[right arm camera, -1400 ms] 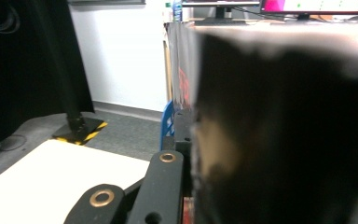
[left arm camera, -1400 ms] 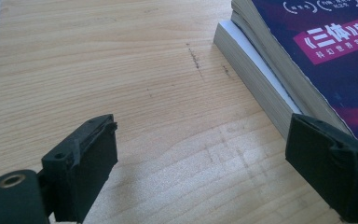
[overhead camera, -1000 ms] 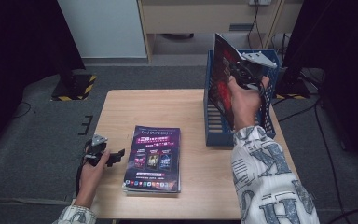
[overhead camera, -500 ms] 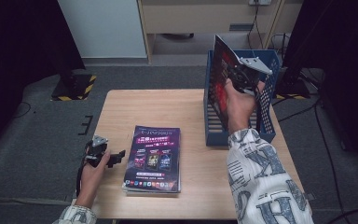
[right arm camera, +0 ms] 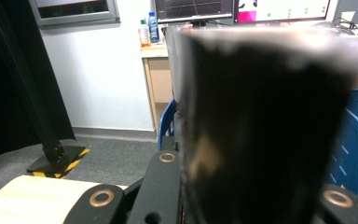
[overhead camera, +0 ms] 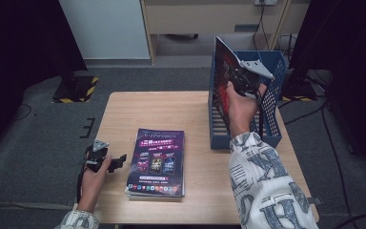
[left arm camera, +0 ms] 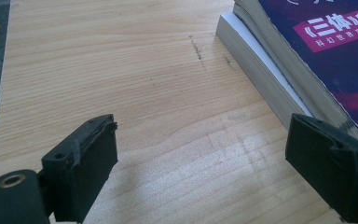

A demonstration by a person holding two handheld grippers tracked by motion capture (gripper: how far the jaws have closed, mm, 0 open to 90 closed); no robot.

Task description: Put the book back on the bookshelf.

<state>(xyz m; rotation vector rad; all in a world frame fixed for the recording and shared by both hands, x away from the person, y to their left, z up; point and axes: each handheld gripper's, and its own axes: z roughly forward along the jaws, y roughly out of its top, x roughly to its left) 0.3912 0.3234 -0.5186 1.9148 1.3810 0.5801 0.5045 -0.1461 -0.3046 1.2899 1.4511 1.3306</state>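
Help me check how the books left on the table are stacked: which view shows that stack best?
The high view: the whole stack of books lies flat on the table, purple cover up. The left gripper view adds its page edges and a cover corner close up, beside the open left hand-held gripper. The right gripper view looks toward the room instead.

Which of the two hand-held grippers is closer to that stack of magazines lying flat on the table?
The left hand-held gripper: it sits open just beside the stack of magazines. The right hand-held gripper is over at the blue rack, clamped on a magazine.
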